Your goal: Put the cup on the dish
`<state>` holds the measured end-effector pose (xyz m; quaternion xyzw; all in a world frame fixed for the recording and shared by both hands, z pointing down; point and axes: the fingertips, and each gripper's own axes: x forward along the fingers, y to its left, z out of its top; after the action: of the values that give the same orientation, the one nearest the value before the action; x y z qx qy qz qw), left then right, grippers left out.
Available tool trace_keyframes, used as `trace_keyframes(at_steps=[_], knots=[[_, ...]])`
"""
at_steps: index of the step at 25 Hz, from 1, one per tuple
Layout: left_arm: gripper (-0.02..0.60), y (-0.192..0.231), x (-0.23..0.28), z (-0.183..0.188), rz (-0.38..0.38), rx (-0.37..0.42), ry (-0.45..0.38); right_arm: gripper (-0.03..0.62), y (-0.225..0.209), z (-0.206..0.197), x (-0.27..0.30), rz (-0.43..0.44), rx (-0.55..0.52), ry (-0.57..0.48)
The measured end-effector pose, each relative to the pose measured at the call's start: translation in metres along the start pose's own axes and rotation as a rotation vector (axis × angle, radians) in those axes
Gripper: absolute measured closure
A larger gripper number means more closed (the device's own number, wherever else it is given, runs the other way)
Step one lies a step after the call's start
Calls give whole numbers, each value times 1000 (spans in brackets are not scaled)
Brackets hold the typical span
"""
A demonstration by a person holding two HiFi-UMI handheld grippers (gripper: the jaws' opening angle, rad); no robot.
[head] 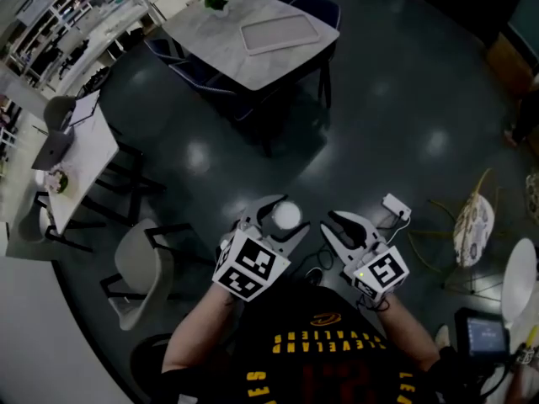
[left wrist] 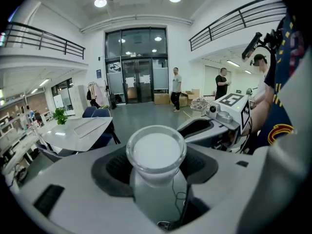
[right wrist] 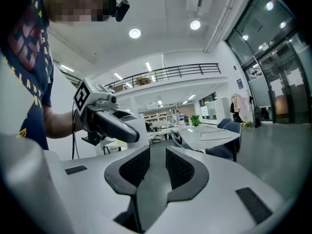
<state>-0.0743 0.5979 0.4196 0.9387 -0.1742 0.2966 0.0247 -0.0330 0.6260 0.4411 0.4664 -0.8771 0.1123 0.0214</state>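
Two claws hovering above floor, well short of desk. Left claw clamping cup below rim; right claw slightly apart, gripping nothing. Dish not showing. Risk: smooth cup slipping, dropping if squeeze is easing while walking.

Head camera is looking steeply down from well behind the marble table; both gripper cameras are looking level, low, sharing that table far ahead.
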Motion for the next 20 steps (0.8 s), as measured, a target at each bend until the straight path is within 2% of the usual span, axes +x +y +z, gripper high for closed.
trace_keyframes(at_steps=[3, 7, 11, 16, 20], knots=[[313, 5, 7, 5, 0, 3, 9, 493, 8, 7, 9, 70, -67, 21], [313, 9, 20, 1, -11, -35, 39, 399, 18, -5, 25, 133, -94, 35], [313, 14, 29, 4, -30, -16, 54, 347, 12, -3, 48, 118, -76, 60], [313, 31, 45, 15, -63, -3, 52, 349, -8, 0, 72, 97, -121, 34], [313, 52, 61, 24, -96, -2, 39, 349, -30, 11, 90, 45, -142, 19]])
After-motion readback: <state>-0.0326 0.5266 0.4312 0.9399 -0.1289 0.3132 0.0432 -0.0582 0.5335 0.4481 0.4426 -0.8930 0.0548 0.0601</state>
